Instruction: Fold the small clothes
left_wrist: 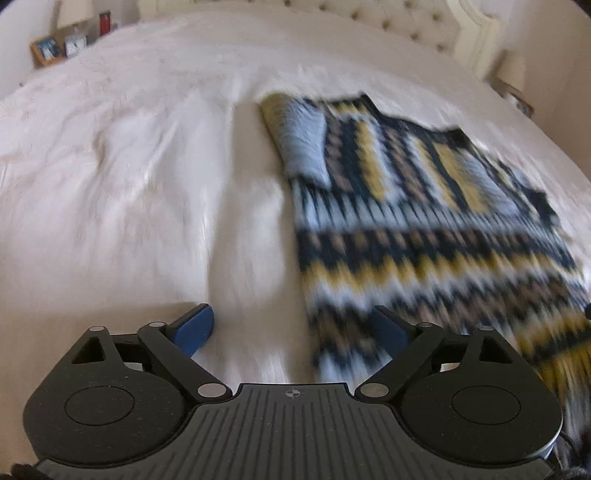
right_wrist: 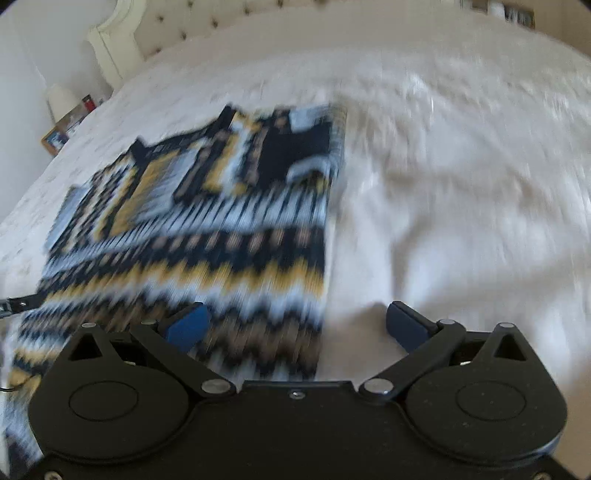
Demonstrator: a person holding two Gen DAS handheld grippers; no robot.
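A knitted sweater (left_wrist: 424,221) in navy, light blue and mustard zigzag bands lies flat on the white bed, its sleeves folded in over the body. In the left wrist view it fills the right half; my left gripper (left_wrist: 295,330) stands open over its left edge, one blue pad (left_wrist: 194,328) above the bedding, nothing between the pads. In the right wrist view the sweater (right_wrist: 192,229) fills the left half. My right gripper (right_wrist: 295,325) is open over the sweater's right edge and holds nothing. Both pictures are blurred by motion.
The white bedspread (left_wrist: 129,184) is rumpled around the sweater. A tufted cream headboard (left_wrist: 406,22) runs along the far side. A bedside table with a red bottle (left_wrist: 104,23) and frames stands at one corner, a lamp (right_wrist: 61,99) at the other.
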